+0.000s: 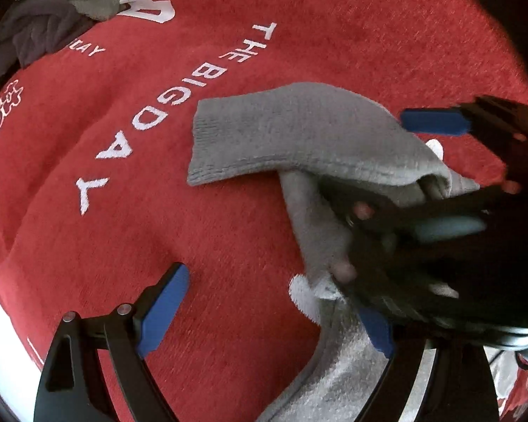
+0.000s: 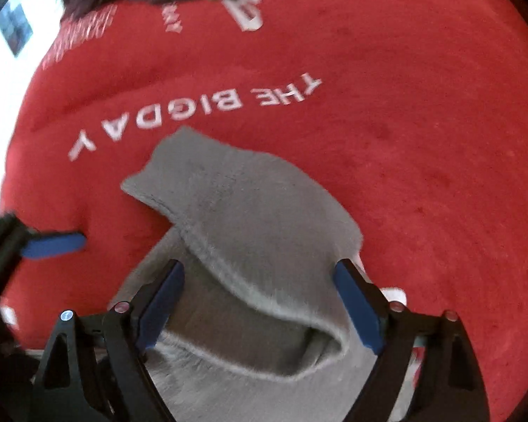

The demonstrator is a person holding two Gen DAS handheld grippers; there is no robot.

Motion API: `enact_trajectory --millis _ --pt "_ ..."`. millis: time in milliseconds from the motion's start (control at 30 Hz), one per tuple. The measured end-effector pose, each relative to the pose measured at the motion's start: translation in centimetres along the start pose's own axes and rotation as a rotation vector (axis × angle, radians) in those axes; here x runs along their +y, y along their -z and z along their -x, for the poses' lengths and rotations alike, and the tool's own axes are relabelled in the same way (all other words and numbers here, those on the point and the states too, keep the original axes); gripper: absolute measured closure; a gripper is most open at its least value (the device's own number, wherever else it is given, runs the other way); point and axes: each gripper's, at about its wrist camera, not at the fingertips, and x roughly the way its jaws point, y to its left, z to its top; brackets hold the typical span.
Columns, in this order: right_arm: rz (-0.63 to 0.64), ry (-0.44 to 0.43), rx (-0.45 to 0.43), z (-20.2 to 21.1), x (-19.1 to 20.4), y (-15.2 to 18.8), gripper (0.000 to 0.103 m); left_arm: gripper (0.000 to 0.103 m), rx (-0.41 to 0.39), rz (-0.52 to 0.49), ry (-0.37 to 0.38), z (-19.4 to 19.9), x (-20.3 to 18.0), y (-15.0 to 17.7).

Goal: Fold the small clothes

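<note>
Between the spread right claw (image 2: pixel 260 302) lies the folded grey sock (image 2: pixel 250 218), untouched by its pads.

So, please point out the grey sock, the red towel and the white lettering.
grey sock (image 2: pixel 250 218): right wrist view, its folded-over top layer.
red towel (image 2: pixel 422 123): right wrist view, bare pile.
white lettering (image 1: pixel 148 119): left wrist view, letter D.

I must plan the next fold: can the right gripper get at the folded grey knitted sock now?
Probably yes: the right gripper has open jaws on both sides of the folded grey knitted sock, with nothing between.
</note>
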Motion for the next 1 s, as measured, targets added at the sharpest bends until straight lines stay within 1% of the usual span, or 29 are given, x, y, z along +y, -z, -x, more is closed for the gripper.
enact_trajectory --millis 33,100,133,200,267,333,400,433,467,500,567,600,633,667,733,767,800,833,867,900,967,1000 --pt "-0.002 0.015 -0.001 -0.3 0.1 -0.2 0.047 0.012 0.0 0.005 0.001 -0.2 0.2 -0.1" --pt "-0.117 -0.009 -0.003 -0.6 -1.1 -0.5 0.089 0.012 0.0 -0.011 -0.018 -0.2 0.0 -0.1" --pt "-0.211 -0.013 -0.04 0.0 -2.2 -0.4 0.091 0.012 0.001 -0.018 -0.03 -0.3 -0.1 -0.2" --pt "-0.38 -0.008 -0.109 2.0 -4.5 0.4 0.093 0.012 0.001 -0.022 -0.047 -0.3 -0.3 -0.4" --pt "-0.556 0.001 -0.201 5.3 -7.2 2.6 0.093 0.012 0.002 -0.028 -0.07 -0.3 -0.5 -0.4" --pt "-0.697 0.02 -0.278 8.3 -9.4 5.8 0.093 0.012 0.003 -0.033 -0.091 -0.4 -0.7 -0.5" --pt "-0.858 0.059 -0.329 11.0 -11.6 10.7 0.093 0.012 0.001 -0.039 -0.115 -0.7 -1.0 -0.6" --pt "-0.948 0.076 -0.33 11.8 -12.6 13.4 0.093 0.011 -0.001 -0.042 -0.12 -0.7 -1.1 -0.5" --pt "-1.03 0.081 -0.32 12.2 -13.3 16.0 0.093 0.006 -0.001 -0.049 -0.123 -0.6 -1.2 -0.4" --pt "-1.129 0.066 -0.3 12.1 -13.8 19.0 0.093 0.003 -0.004 -0.058 -0.134 -0.5 -1.4 -0.3" --pt "-1.333 -0.005 -0.233 10.6 -14.0 25.7 0.093 0.003 -0.008 -0.084 -0.142 -0.5 -2.1 0.0" --pt "-1.378 -0.032 -0.218 10.2 -13.6 27.5 0.093 0.003 -0.013 -0.096 -0.16 -0.5 -2.4 0.2" --pt "-1.436 -0.105 -0.208 9.1 -13.3 29.8 0.093 0.003 -0.021 -0.106 -0.172 -0.4 -2.6 0.4" --pt "-1.498 -0.198 -0.194 7.8 -12.7 32.1 0.092 0.003 -0.022 -0.11 -0.177 -0.4 -2.8 0.5" --pt "-1.571 -0.269 -0.174 6.6 -12.0 34.6 0.087 0.003 -0.023 -0.105 -0.18 -0.5 -2.7 0.3" --pt "-1.608 -0.282 -0.17 6.2 -11.8 35.8 0.085 0.003 -0.024 -0.108 -0.183 -0.4 -2.8 0.5" --pt "-1.631 -0.271 -0.173 6.2 -11.7 36.6 0.071 0.003 -0.028 -0.117 -0.189 -0.3 -3.0 0.6" --pt "-1.654 -0.246 -0.175 6.4 -11.7 37.3 0.054 0.003 -0.034 -0.133 -0.2 -0.5 -3.0 0.2" --pt "-1.672 -0.222 -0.18 6.5 -11.6 37.7 0.048 0.003 -0.037 -0.145 -0.209 -0.5 -3.1 0.1" --pt "-1.678 -0.22 -0.186 6.6 -11.9 38.0 0.047 0.003 -0.037 -0.154 -0.217 -0.4 -3.3 0.1" --pt "-1.679 -0.254 -0.192 6.1 -12.6 38.0 0.047 0.003 -0.032 -0.155 -0.219 -0.3 -3.3 -0.1" --pt "-1.694 -0.292 -0.2 5.4 -13.1 38.0 0.047 0.003 -0.031 -0.152 -0.218 -0.3 -3.2 -0.2"
